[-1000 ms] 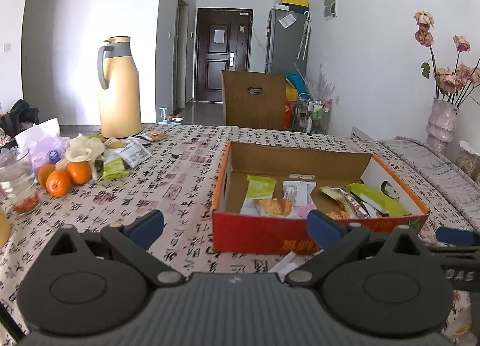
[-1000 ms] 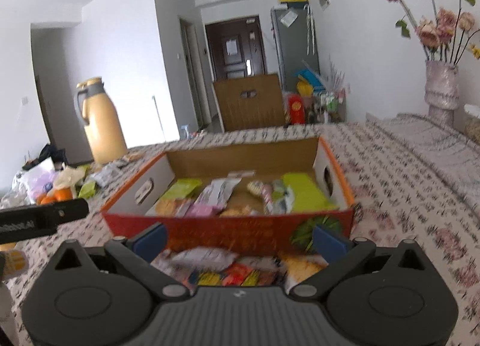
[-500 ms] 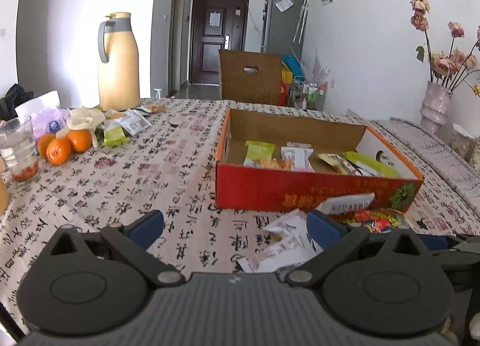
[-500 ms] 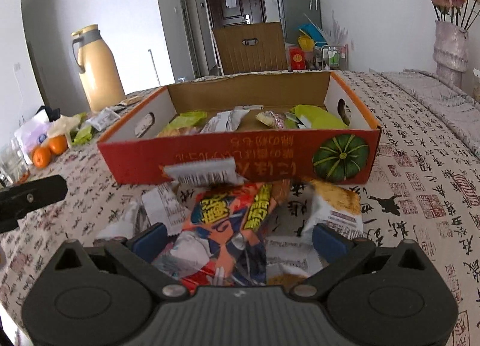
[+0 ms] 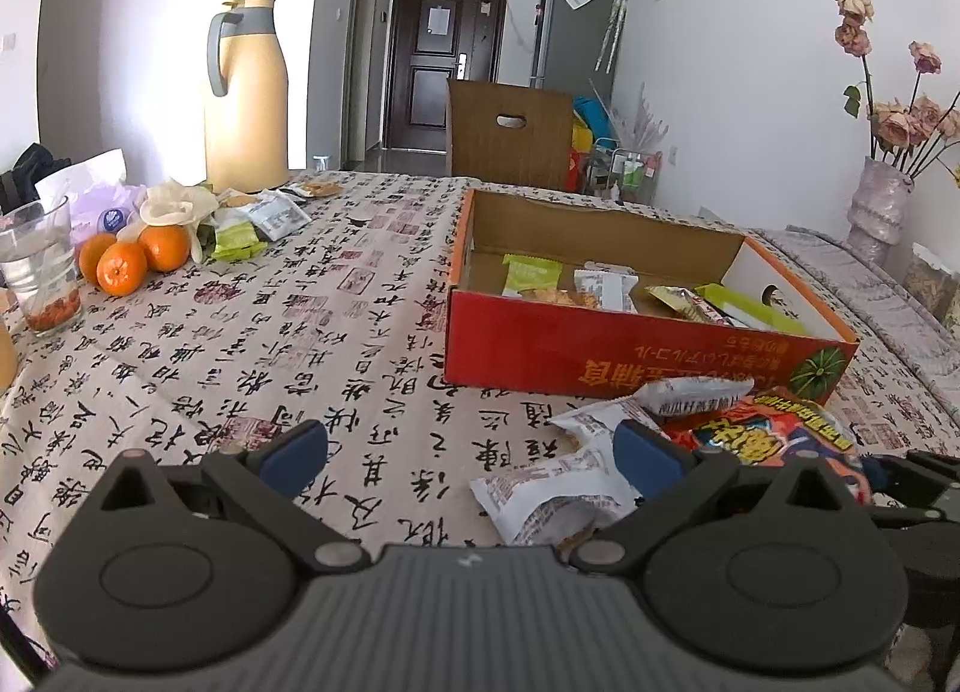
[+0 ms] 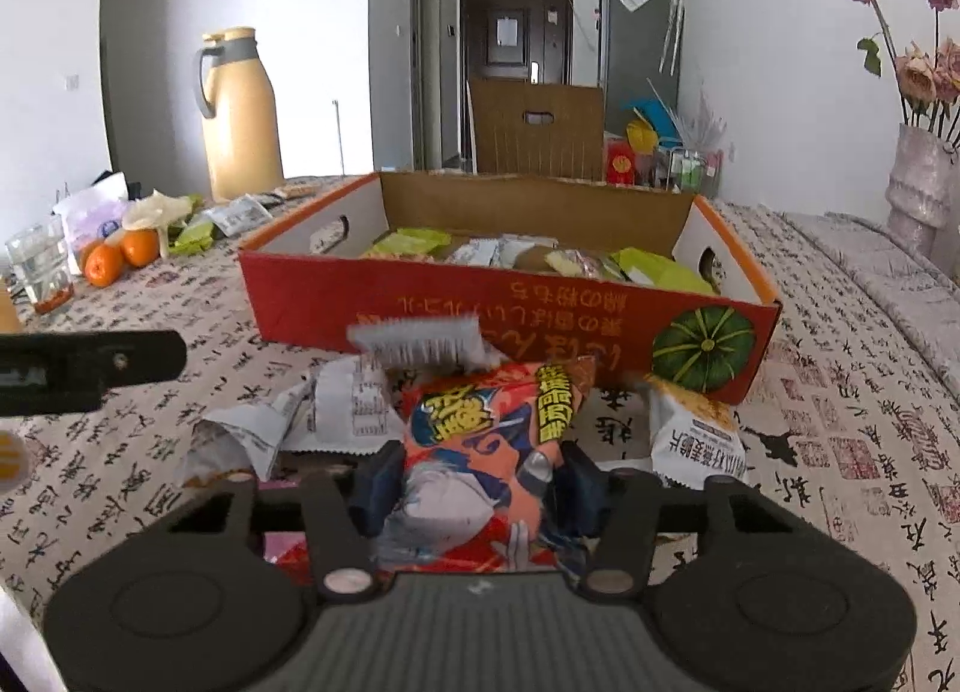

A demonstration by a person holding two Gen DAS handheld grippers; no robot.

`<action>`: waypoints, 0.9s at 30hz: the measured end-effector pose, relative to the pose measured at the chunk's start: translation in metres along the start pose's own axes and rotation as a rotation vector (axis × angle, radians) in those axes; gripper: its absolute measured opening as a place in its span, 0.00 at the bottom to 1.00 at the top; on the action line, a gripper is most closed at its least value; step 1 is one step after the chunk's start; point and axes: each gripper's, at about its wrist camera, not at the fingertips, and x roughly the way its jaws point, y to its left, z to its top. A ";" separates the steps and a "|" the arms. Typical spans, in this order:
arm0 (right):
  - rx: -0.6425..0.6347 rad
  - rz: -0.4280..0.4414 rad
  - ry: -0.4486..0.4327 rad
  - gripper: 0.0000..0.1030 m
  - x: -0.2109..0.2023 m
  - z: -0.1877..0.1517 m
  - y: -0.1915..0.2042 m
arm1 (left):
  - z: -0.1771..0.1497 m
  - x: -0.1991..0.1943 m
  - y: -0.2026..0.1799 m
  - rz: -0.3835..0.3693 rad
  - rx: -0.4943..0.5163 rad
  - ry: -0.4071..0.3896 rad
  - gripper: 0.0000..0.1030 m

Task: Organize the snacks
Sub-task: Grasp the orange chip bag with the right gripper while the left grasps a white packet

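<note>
Right wrist view: the right gripper (image 6: 480,479) is closing its jaws on the red snack bag (image 6: 486,440), whose lower end is squeezed between the pads, in front of the red box (image 6: 456,314) on the table (image 6: 840,422). The left gripper (image 5: 468,452) hangs spread wide with nothing between its fingers, beside white snack packets (image 5: 552,494).

Both handheld grippers: the left gripper (image 5: 468,446) and right gripper (image 6: 477,479) share dark grey bodies, blue finger pads (silver pivot screws).
</note>
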 end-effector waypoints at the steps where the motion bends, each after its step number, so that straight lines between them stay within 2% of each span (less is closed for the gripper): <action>1: 0.004 0.003 -0.011 0.51 -0.003 0.000 -0.002 | 0.000 0.000 0.000 0.000 -0.003 0.001 1.00; 7: 0.031 -0.009 -0.107 0.50 -0.029 0.007 -0.014 | 0.001 0.004 0.000 0.000 -0.009 0.013 1.00; 14: 0.087 -0.050 -0.190 0.50 -0.050 0.013 -0.040 | -0.001 0.019 -0.005 -0.013 -0.002 0.087 1.00; 20: 0.136 -0.091 -0.200 0.50 -0.050 0.011 -0.064 | -0.004 0.029 -0.016 -0.023 0.020 0.125 1.00; 27: 0.170 -0.100 -0.193 0.50 -0.043 0.004 -0.077 | -0.001 0.051 -0.020 0.010 -0.020 0.192 1.00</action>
